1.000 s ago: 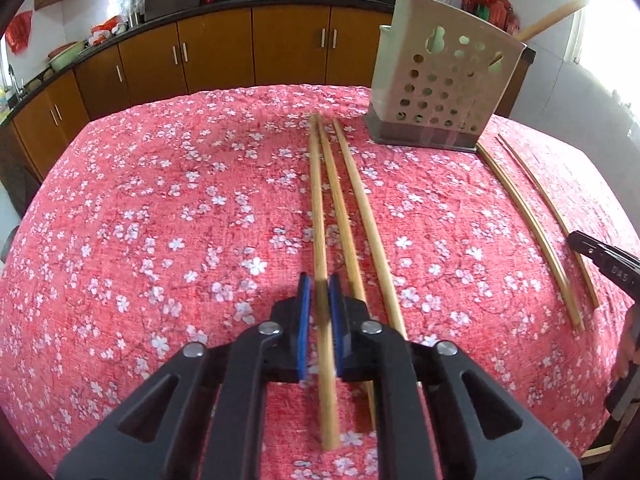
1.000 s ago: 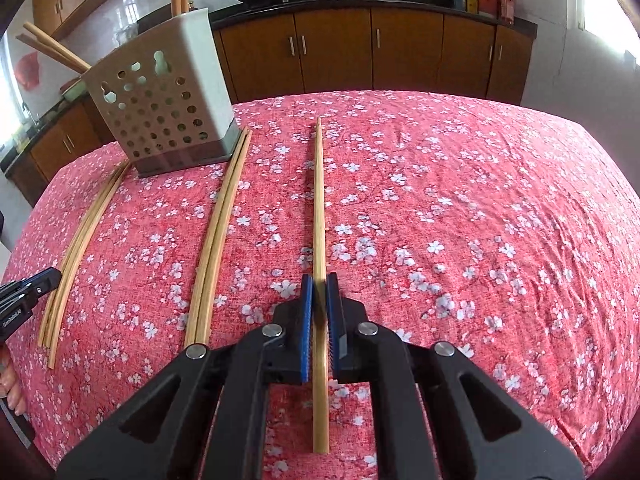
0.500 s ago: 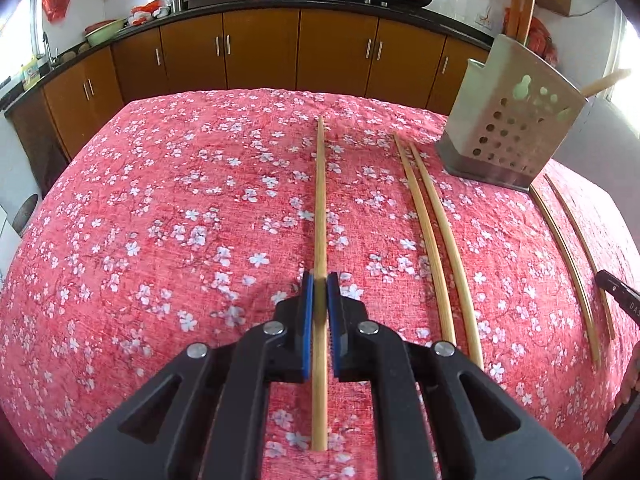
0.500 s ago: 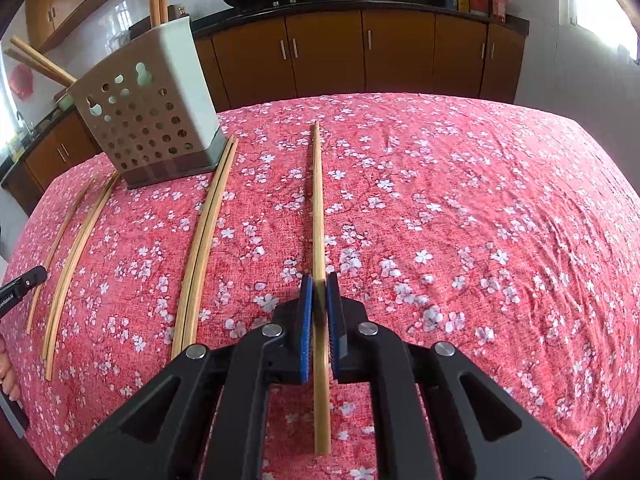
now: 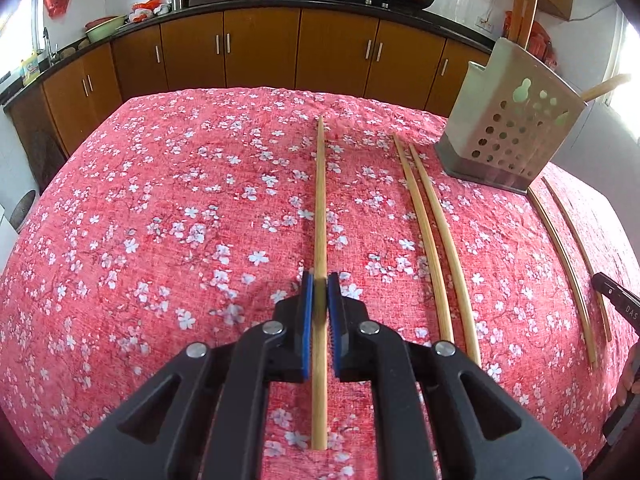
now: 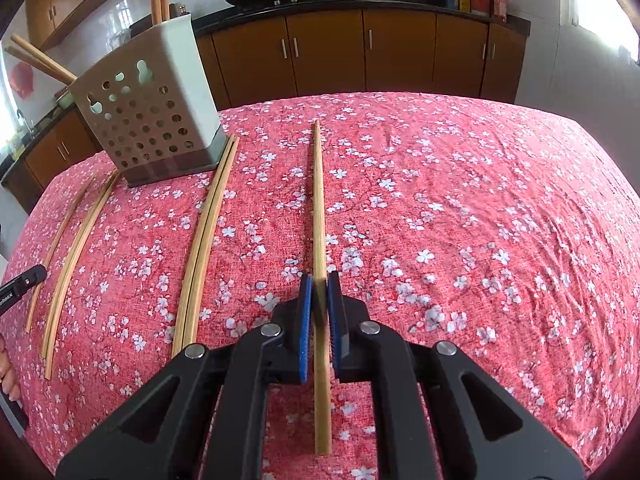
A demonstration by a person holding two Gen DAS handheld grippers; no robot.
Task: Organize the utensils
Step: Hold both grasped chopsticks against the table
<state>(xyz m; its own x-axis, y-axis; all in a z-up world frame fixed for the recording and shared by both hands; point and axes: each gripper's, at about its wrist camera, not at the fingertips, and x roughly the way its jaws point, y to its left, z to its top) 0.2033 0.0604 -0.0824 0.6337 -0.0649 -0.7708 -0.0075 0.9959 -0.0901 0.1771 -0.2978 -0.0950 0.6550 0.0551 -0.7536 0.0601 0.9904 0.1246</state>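
Observation:
My left gripper (image 5: pixel 319 280) is shut on a long wooden chopstick (image 5: pixel 320 200) that points away over the red floral tablecloth. My right gripper (image 6: pixel 320 280) is shut on another chopstick (image 6: pixel 318 200). The perforated beige utensil holder (image 5: pixel 516 128) stands at the far right in the left wrist view and at the far left in the right wrist view (image 6: pixel 152 120), with chopsticks standing in it. Two chopsticks (image 5: pixel 436 240) lie side by side next to the holder; they also show in the right wrist view (image 6: pixel 204 236).
Two more chopsticks (image 5: pixel 568 264) lie past the holder, also in the right wrist view (image 6: pixel 72 256). The red floral tablecloth (image 5: pixel 160 220) covers the table. Wooden kitchen cabinets (image 5: pixel 260 48) and a counter with woks stand behind the table. The other gripper's tip (image 5: pixel 616 304) shows at the right edge.
My left gripper has lifted one chopstick away from the two it lay beside and swung it left. My right gripper has tilted slightly with its chopstick still held.

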